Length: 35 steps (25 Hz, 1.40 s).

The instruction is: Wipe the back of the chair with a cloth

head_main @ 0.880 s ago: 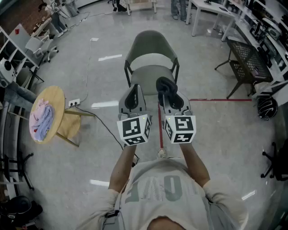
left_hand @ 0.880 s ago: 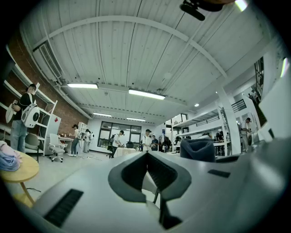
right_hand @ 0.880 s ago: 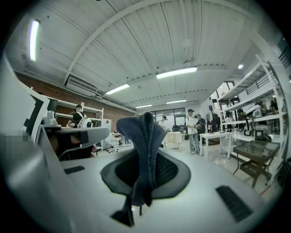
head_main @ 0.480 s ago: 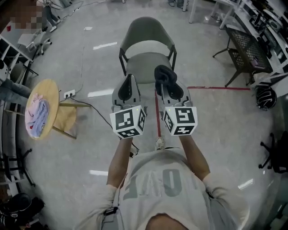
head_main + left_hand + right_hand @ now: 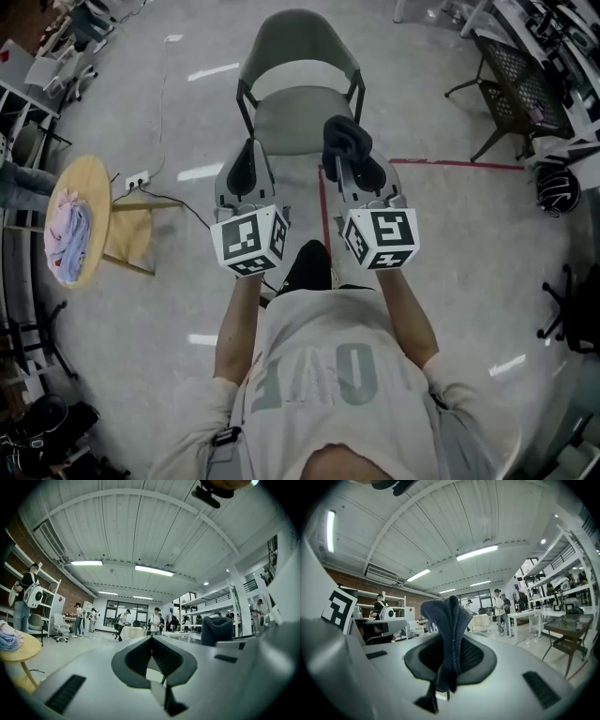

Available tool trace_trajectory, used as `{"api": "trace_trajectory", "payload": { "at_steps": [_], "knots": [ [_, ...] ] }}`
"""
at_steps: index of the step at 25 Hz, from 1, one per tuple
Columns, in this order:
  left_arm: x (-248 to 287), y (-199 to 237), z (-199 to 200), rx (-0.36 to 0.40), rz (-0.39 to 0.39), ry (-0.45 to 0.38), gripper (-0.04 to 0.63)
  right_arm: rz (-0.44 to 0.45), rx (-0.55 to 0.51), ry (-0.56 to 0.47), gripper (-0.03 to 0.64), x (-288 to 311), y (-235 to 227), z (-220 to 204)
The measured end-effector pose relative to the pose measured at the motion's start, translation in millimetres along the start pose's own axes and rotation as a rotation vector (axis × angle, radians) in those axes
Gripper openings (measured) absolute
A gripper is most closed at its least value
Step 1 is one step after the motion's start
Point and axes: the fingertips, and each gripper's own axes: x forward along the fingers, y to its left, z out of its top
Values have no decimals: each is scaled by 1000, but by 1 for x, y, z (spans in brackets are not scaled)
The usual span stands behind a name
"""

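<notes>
while the right gripper is clamped on a dark cloth bunched above its jaws, the left gripper is closed on nothing — both are held near the grey chair, its back on the far side.

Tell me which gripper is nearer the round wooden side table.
Left. The left gripper sits right of the side table; the right gripper, holding the cloth, is farther right.

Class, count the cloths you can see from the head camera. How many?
2. A dark cloth is clamped in the right gripper; a pink-and-blue bundle lies on the round table at the left, and may hold more than one.
</notes>
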Motion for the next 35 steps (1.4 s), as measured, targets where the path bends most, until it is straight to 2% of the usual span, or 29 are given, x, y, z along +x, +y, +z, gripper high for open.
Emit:
{"api": "trace_trajectory", "payload": {
  "at_steps": [6, 9, 12, 18, 22, 26, 31, 35],
  "knots": [
    [48, 11, -28, -37, 0, 22, 15, -9, -1, 38, 58, 27, -24, -20],
    [88, 15, -37, -60, -10, 10, 15, -41, 15, 45, 58, 59, -48, -26],
    [136, 18, -37, -43, -41, 8, 15, -59, 27, 41, 58, 100, -68, -20],
    [254, 31, -27, -8, -86, -9, 15, -64, 1, -17, 58, 210, -100, 14],
    [331, 62, -9, 26, -74, -49, 15, -55, 5, -9, 58, 308, -110, 27],
    [407, 96, 7, 25, -63, -102, 15, -51, -20, -16, 58, 398, -121, 43],
    [487, 131, 7, 22, -60, -116, 15, -56, -9, 9, 58, 489, -139, 36],
    [531, 139, 1, 50, -65, -87, 15, -74, 23, 52, 58, 528, -159, 29]
  ]
}}
